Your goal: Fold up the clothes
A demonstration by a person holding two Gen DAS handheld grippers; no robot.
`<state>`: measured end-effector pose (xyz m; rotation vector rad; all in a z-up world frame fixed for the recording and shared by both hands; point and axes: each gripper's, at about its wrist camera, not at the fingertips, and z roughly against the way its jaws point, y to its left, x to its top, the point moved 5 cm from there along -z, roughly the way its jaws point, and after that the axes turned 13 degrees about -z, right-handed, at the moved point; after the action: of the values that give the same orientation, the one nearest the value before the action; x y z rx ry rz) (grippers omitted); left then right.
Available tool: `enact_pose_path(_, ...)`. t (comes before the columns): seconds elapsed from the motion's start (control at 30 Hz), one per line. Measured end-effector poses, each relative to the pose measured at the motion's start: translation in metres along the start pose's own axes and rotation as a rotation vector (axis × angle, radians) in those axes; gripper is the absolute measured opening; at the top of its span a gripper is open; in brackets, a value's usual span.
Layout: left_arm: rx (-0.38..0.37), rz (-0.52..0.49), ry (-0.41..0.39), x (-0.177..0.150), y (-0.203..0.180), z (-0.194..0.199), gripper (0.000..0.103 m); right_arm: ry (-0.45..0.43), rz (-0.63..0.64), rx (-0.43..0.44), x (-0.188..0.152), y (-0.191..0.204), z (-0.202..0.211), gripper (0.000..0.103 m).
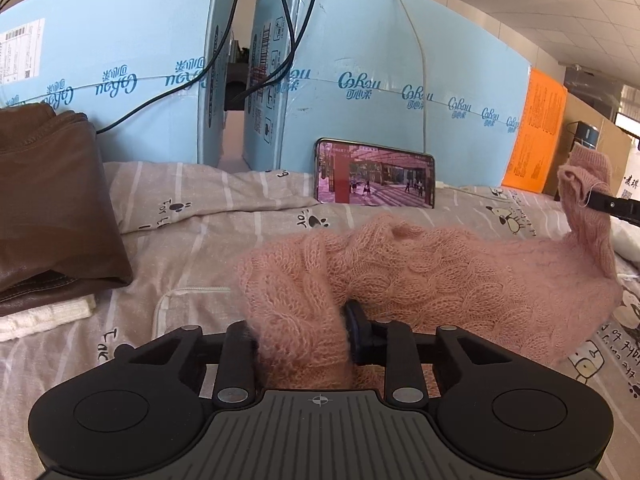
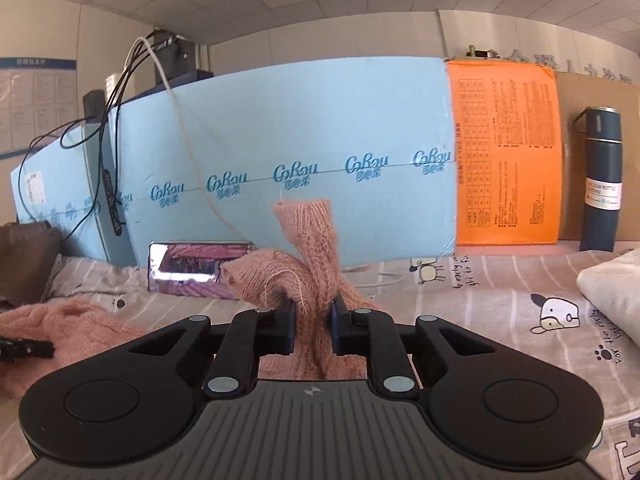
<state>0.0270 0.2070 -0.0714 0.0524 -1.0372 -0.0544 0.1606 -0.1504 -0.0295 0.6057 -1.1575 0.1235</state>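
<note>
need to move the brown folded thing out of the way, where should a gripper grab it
Grip the brown folded garment at its near right corner, coming in level from the right over the bedsheet. The stacked layers end in an exposed edge there, so one pinch catches them all; its left side runs out of view.

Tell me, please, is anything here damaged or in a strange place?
A loose thread hangs from the pink sweater where the right tool pinches it; this could be a snag. A phone leans against the blue box with its screen on, right behind the folding area. Nothing looks spilled.
</note>
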Motion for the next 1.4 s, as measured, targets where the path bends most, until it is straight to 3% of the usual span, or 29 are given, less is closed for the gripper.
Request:
enact_pose_path(0.17, 0.062, 0.018, -0.058, 0.01, 0.012, 0.013, 0.019, -0.126, -0.233, -0.081, 0.028, -0.053, 0.02, 0.013)
enact_pose_path(0.27, 0.09, 0.021, -0.045, 0.011, 0.018, 0.015, 0.019, -0.108, -0.329, -0.086, 0.029, -0.074, 0.024, 0.013)
enact_pose_path(0.4, 0.108, -0.002, 0.025, 0.003, 0.019, 0.005, 0.024, -0.023, -0.39, -0.114, 0.019, -0.089, 0.02, 0.013)
enact_pose_path(0.5, 0.155, -0.042, 0.053, 0.003, 0.018, 0.002, 0.042, 0.054, -0.42, -0.189, 0.007, -0.102, 0.012, 0.016)
enact_pose_path(0.53, 0.182, -0.059, 0.058, 0.004, 0.019, 0.003, 0.059, 0.068, -0.418, -0.234, 0.004, -0.106, 0.01, 0.019)
enact_pose_path(0.57, 0.207, -0.078, 0.059, 0.007, 0.019, 0.004, 0.071, 0.072, -0.409, -0.304, 0.0, -0.11, 0.008, 0.029)
enact_pose_path(0.63, 0.235, -0.127, 0.026, 0.016, 0.019, 0.01, 0.079, 0.043, -0.373, -0.445, -0.002, -0.117, 0.009, 0.041)
enact_pose_path(0.7, 0.202, -0.193, -0.022, 0.027, 0.012, 0.014, 0.088, -0.007, -0.35, -0.514, -0.001, -0.123, 0.014, 0.043)
enact_pose_path(0.77, 0.166, -0.258, -0.067, 0.038, 0.005, 0.018, 0.097, -0.059, -0.352, -0.543, 0.001, -0.126, 0.021, 0.052)
enact_pose_path(0.9, 0.024, -0.361, -0.059, 0.052, -0.011, 0.002, 0.097, -0.143, -0.359, -0.438, 0.009, -0.118, 0.033, 0.065)
enact_pose_path(0.97, -0.06, -0.371, 0.011, 0.05, -0.015, -0.019, 0.097, -0.147, -0.354, -0.36, 0.011, -0.112, 0.034, 0.073)
enact_pose_path(1.03, -0.105, -0.364, 0.08, 0.043, -0.016, -0.037, 0.096, -0.124, -0.341, -0.309, 0.011, -0.106, 0.029, 0.075)
enact_pose_path(1.1, -0.153, -0.38, 0.081, 0.037, -0.021, -0.039, 0.078, -0.106, -0.314, -0.278, 0.011, -0.099, 0.025, 0.075)
enact_pose_path(1.17, -0.193, -0.419, 0.048, 0.033, -0.028, -0.033, 0.043, -0.095, -0.28, -0.251, 0.01, -0.091, 0.023, 0.075)
enact_pose_path(1.23, -0.17, -0.492, -0.005, 0.03, -0.035, -0.022, 0.023, -0.087, -0.246, -0.218, 0.008, -0.084, 0.021, 0.075)
enact_pose_path(1.4, -0.126, -0.565, -0.16, 0.026, -0.049, 0.015, 0.019, -0.073, -0.1, -0.125, 0.0, -0.058, 0.017, 0.08)
